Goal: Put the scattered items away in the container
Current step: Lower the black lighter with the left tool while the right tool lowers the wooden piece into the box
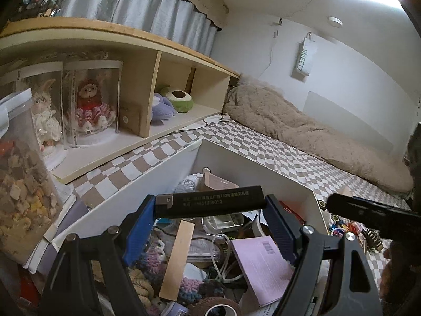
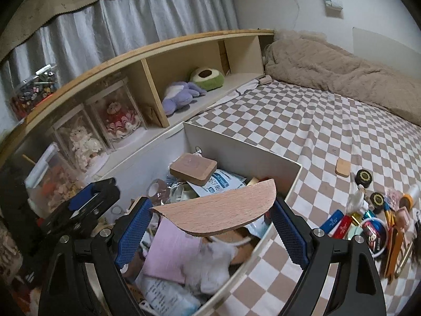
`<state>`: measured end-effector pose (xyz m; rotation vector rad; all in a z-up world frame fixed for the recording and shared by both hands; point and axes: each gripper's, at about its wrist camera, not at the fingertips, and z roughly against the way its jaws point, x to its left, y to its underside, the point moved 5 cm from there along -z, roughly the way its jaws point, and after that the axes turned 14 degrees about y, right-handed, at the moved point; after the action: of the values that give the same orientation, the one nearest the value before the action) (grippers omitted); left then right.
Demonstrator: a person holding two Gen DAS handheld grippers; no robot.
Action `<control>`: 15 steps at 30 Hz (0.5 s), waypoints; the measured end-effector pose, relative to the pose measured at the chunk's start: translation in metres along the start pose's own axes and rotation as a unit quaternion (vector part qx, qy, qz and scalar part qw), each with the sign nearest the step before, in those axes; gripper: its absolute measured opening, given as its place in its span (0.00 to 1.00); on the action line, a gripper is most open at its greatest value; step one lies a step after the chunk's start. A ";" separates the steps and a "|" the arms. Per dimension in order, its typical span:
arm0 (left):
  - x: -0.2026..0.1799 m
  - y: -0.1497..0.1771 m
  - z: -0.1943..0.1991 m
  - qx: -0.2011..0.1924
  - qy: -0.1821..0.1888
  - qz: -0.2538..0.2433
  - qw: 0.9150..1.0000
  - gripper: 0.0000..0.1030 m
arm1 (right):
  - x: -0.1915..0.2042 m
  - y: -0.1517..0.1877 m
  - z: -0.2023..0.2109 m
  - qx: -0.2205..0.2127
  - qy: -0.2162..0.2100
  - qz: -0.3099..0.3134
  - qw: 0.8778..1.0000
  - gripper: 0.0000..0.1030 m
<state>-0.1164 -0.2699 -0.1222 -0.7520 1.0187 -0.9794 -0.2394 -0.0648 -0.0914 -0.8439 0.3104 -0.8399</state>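
A white open box (image 2: pixel 236 142) stands on the checked bedsheet, full of mixed items: a pink booklet (image 1: pixel 263 266), a wooden stick (image 1: pixel 177 258), yarn pieces and a brown block (image 2: pixel 193 168). My left gripper (image 1: pixel 210 206) hangs over the box (image 1: pixel 257 163), shut on a long black bar (image 1: pixel 210 202) with grey print, held end to end between the blue pads. My right gripper (image 2: pixel 213 212) is also above the box, shut on a half-round wooden piece (image 2: pixel 218 208) that spans its pads. Scattered small items (image 2: pixel 368 221) lie on the sheet to the right of the box.
A low wooden shelf (image 2: pixel 155 94) behind the box holds cased dolls (image 2: pixel 118 118) and plush toys (image 2: pixel 181 94). A clear tub of snacks (image 1: pixel 23 184) stands at the left. A beige blanket (image 2: pixel 342 71) lies at the back right. Two black round jars (image 2: pixel 364 176) and a small wooden pad (image 2: pixel 342 169) sit on the sheet.
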 end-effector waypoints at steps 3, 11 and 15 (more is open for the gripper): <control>0.002 0.000 0.000 0.000 0.005 0.005 1.000 0.79 | 0.001 -0.004 -0.009 0.001 0.000 0.000 1.000 0.88; 0.000 0.001 -0.003 0.009 -0.005 -0.008 1.000 0.79 | 0.000 -0.005 -0.025 0.006 0.015 -0.003 1.000 0.99; 0.000 0.001 -0.003 0.013 -0.008 -0.010 1.000 0.79 | 0.000 -0.005 -0.020 -0.006 0.016 -0.003 1.000 1.00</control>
<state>-0.1191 -0.2697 -0.1245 -0.7481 0.9842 -0.9999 -0.2532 -0.0775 -0.1000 -0.8445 0.3407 -0.8583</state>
